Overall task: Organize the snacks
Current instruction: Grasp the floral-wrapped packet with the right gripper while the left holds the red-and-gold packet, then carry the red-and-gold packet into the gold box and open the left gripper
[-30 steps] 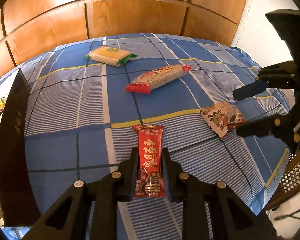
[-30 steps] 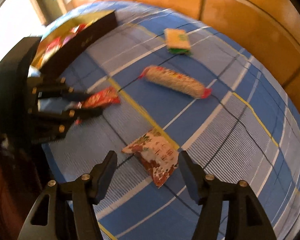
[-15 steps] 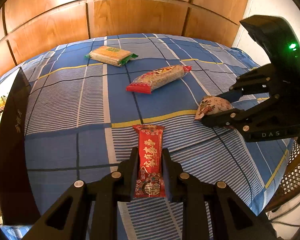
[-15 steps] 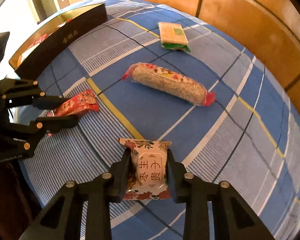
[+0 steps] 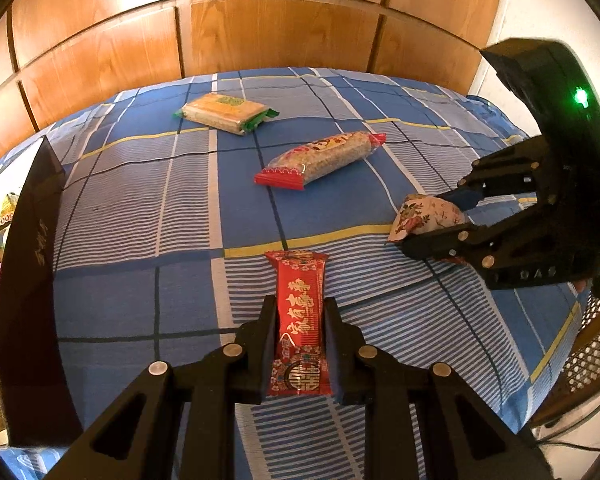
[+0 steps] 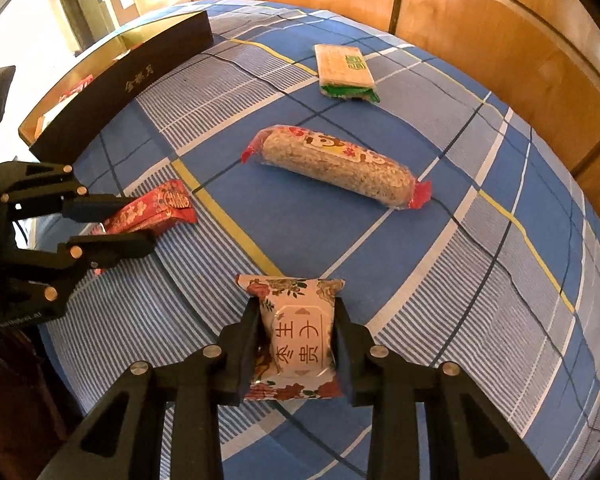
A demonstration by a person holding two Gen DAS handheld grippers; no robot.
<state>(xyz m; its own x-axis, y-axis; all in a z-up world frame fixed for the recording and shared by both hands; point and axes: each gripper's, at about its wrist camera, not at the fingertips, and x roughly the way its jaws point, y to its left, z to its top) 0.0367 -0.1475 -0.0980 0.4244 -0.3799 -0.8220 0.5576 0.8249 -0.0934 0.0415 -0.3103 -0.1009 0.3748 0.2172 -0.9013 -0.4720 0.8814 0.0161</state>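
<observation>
My left gripper (image 5: 300, 316) is shut on a long red snack bar (image 5: 300, 320) that lies on the blue checked cloth; it also shows in the right wrist view (image 6: 148, 212). My right gripper (image 6: 296, 320) is shut on a white floral snack packet (image 6: 296, 336), seen from the left wrist too (image 5: 424, 216). A rice-crisp roll with red ends (image 5: 320, 158) (image 6: 336, 168) and a yellow-green cracker pack (image 5: 224, 112) (image 6: 344, 70) lie farther out on the cloth. A dark box (image 5: 28, 280) (image 6: 120, 80) holding other snacks stands at the left.
Wood panelling (image 5: 260, 20) runs behind the cloth-covered surface (image 5: 140, 208). A wicker chair edge (image 5: 592, 360) and a white wall (image 5: 496, 32) are at the right. The cloth's near edge drops off below both grippers.
My right gripper moved onto the floral packet and shut on it. My left gripper stayed shut on the red bar without moving.
</observation>
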